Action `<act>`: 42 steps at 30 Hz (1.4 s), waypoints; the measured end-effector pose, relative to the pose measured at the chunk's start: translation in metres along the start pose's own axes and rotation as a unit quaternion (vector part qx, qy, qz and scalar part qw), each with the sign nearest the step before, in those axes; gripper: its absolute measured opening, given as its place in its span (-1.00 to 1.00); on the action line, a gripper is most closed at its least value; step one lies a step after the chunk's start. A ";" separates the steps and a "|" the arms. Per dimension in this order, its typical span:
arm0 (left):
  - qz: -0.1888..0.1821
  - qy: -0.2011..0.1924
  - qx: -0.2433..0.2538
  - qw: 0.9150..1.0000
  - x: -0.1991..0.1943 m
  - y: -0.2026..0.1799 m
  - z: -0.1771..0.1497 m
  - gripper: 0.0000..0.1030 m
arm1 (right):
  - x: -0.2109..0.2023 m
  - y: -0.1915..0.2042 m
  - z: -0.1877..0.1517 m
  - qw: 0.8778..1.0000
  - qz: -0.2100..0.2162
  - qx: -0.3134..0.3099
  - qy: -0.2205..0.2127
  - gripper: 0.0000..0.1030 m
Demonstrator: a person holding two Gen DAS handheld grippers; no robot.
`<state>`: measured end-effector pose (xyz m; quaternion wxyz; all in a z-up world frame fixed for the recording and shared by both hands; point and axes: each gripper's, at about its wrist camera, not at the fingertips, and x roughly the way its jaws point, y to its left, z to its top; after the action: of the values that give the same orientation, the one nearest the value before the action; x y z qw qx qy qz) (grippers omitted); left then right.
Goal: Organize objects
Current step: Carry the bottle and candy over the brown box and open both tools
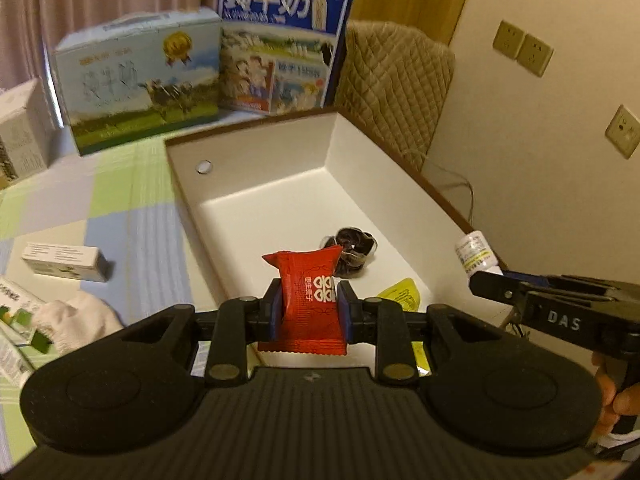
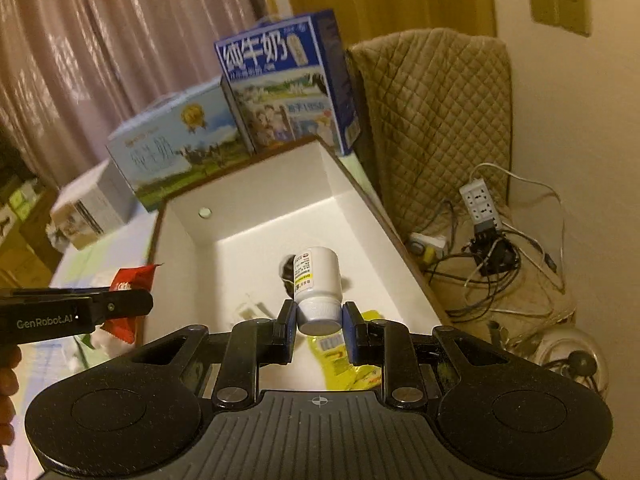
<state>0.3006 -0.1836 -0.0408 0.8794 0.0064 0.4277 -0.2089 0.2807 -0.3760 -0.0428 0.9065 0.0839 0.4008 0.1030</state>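
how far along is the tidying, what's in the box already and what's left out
Partway. Done: a dark scrunchie and a yellow packet lie in the white box. In hand: the left gripper holds a red packet and the right gripper holds a white bottle by its cap, both over the box, not yet released. Left: a small carton and a white cloth on the table outside.

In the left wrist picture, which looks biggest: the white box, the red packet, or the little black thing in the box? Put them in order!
1. White box, easily the largest.
2. Red packet, though it sits close to the camera in the left gripper, so it looks bigger.
3. Black thing, smallest.
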 end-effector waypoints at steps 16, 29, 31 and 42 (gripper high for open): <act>0.052 0.055 0.018 0.997 0.079 0.014 0.030 -0.54 | 0.070 -0.012 0.019 0.997 -0.042 -0.041 0.049 -0.60; 0.054 0.034 0.033 0.997 0.082 0.011 0.044 -0.26 | 0.072 -0.012 0.027 0.997 -0.046 -0.042 0.036 -0.60; 0.053 0.035 0.034 0.997 0.078 0.011 0.044 -0.21 | 0.070 -0.011 0.028 0.998 -0.044 -0.042 0.025 -0.59; 0.043 0.004 0.038 0.998 0.021 0.006 0.033 0.41 | 0.021 -0.005 0.021 0.999 -0.022 -0.019 -0.022 0.14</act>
<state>0.3385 -0.1923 -0.0367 0.8852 0.0592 0.4220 -0.1868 0.3105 -0.3772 -0.0449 0.9185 0.0597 0.3808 0.0886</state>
